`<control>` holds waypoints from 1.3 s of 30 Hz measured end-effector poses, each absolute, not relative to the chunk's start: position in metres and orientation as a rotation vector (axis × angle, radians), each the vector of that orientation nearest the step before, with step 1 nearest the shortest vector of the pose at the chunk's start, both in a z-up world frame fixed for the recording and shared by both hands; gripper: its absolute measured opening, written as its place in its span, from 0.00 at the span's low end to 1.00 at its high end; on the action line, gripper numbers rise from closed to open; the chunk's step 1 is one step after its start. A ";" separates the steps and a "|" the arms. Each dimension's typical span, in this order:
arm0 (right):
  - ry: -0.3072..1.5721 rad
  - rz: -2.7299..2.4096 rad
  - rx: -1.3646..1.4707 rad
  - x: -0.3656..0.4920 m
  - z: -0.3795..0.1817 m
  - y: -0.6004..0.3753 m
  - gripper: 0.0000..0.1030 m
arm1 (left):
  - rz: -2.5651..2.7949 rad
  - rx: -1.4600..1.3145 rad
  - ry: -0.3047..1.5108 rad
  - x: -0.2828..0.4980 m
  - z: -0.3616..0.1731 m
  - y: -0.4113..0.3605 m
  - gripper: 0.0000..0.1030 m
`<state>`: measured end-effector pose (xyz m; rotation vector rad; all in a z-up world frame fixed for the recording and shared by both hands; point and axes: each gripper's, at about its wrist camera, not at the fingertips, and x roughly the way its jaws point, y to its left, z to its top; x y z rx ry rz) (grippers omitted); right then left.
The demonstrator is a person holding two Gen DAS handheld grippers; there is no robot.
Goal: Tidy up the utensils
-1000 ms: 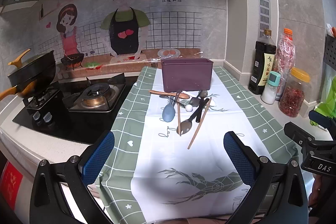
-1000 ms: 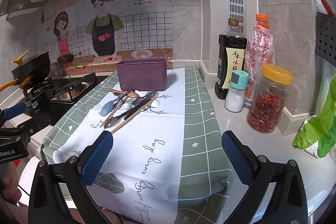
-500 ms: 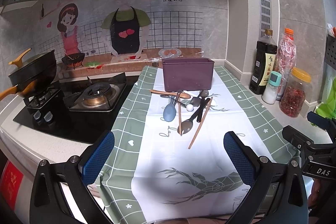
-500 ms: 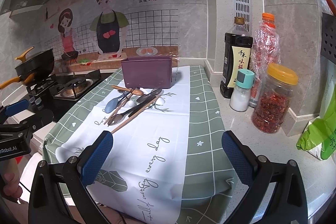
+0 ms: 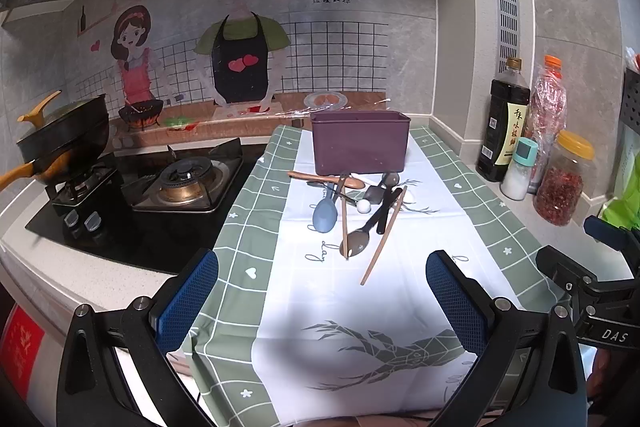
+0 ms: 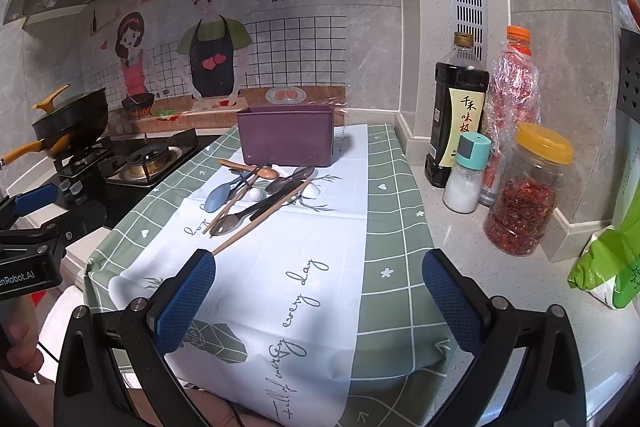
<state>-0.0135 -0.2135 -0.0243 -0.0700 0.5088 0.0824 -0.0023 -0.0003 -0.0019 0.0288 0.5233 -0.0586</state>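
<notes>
Left wrist view: left gripper (image 5: 322, 301), blue-padded black fingers spread wide, empty, low over white-and-green checked tablecloth (image 5: 352, 303). Right gripper (image 6: 318, 301) likewise spread, empty.

Task things: jumbled pile of utensils (image 5: 352, 211) (blue spoon, metal spoons, wooden chopsticks) lies crossed, just before purple rectangular plastic bin (image 5: 360, 143).

Risk, judged: overlapping handles; lifting one piece likely drags or flicks neighbours; thin chopsticks may slip from pads; loose cloth may bunch.

Writing: wall decal "有你在的地方 就是家"; cloth "every day"; gripper bodies "DAS", "nRobot.AI"; dark sauce bottle (image 6: 458, 119), label "千禾".
</notes>
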 end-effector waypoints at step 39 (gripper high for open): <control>0.599 -0.003 -0.189 0.121 -0.016 -0.210 1.00 | -0.164 0.071 0.695 0.171 -0.020 0.007 0.98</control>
